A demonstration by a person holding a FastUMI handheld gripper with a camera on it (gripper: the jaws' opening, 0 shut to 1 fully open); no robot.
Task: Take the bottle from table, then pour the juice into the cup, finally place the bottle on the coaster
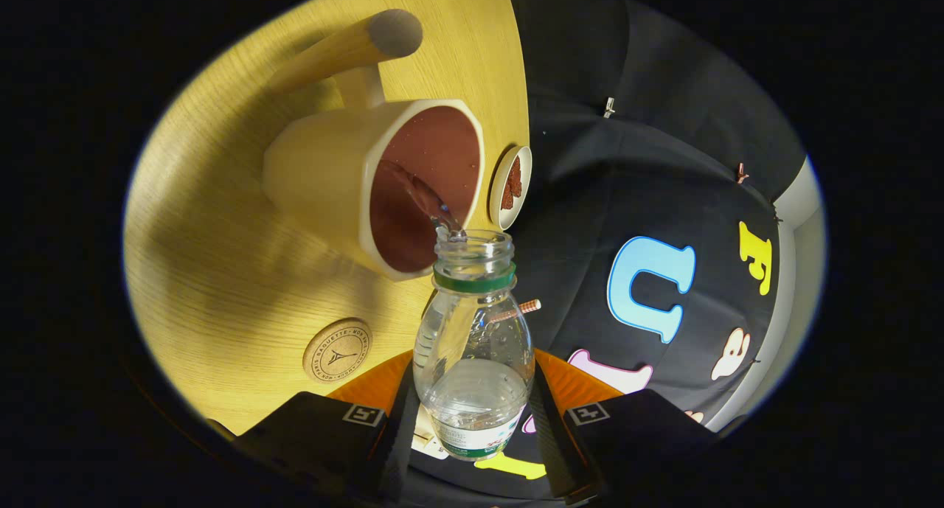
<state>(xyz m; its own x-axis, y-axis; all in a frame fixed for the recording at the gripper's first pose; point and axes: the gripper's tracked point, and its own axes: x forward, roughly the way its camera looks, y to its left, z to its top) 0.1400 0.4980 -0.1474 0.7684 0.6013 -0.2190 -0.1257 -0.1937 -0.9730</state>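
Note:
My gripper [472, 412] is shut on a clear plastic bottle [473, 346] with a green neck ring and no cap. Both fingers [398, 427] press its lower body. The whole view is rolled over, so the bottle is tipped. A thin clear stream runs from its mouth [472, 244] into the cream cup [383, 183] just beyond, whose inside is reddish brown. The cup has a long wooden handle [346, 47]. A round cork coaster [338, 350] lies on the wooden table [221, 257] beside the bottle, nearer the fingers than the cup.
A small white dish [510, 186] holding something reddish sits right behind the cup near the table's edge. The black booth wall [664, 183] rises past that edge.

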